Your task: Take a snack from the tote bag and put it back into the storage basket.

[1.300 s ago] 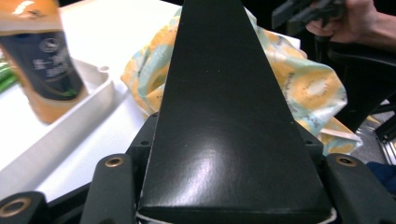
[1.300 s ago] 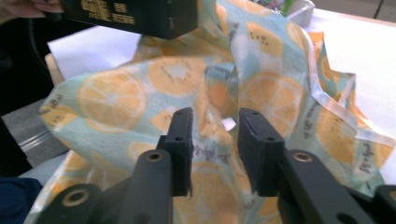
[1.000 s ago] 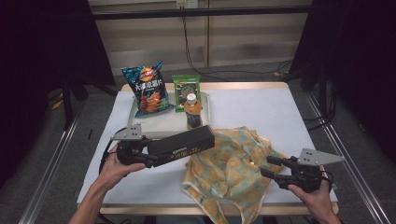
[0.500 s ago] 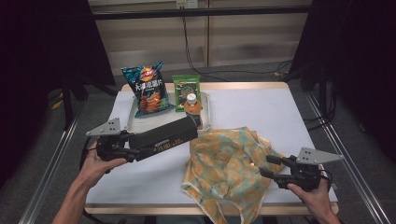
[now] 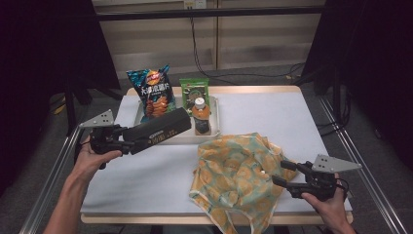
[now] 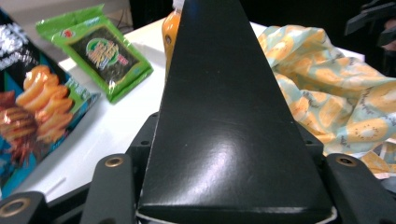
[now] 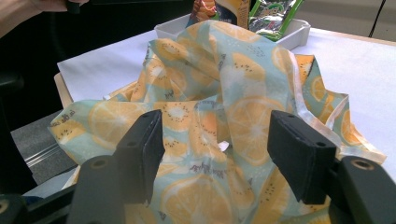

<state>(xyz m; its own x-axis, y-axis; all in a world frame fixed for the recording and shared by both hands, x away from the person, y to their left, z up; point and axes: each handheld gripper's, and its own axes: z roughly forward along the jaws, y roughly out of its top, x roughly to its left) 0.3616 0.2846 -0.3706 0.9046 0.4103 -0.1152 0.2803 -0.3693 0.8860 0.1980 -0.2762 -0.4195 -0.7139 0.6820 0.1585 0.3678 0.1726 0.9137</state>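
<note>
the left gripper (image 5: 127,142) clamps a long black box (image 5: 157,131), stiff and light, by its near end, while the right gripper (image 5: 284,172), jaws just opening, faces the soft fruit-print bag (image 5: 238,173).

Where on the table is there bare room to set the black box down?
Bare surface lies between the fruit-print bag and the table's left edge, below the white tray. Another patch is right of the tray. The tray, holding the chip bag, green packet and bottle, is crowded.
</note>
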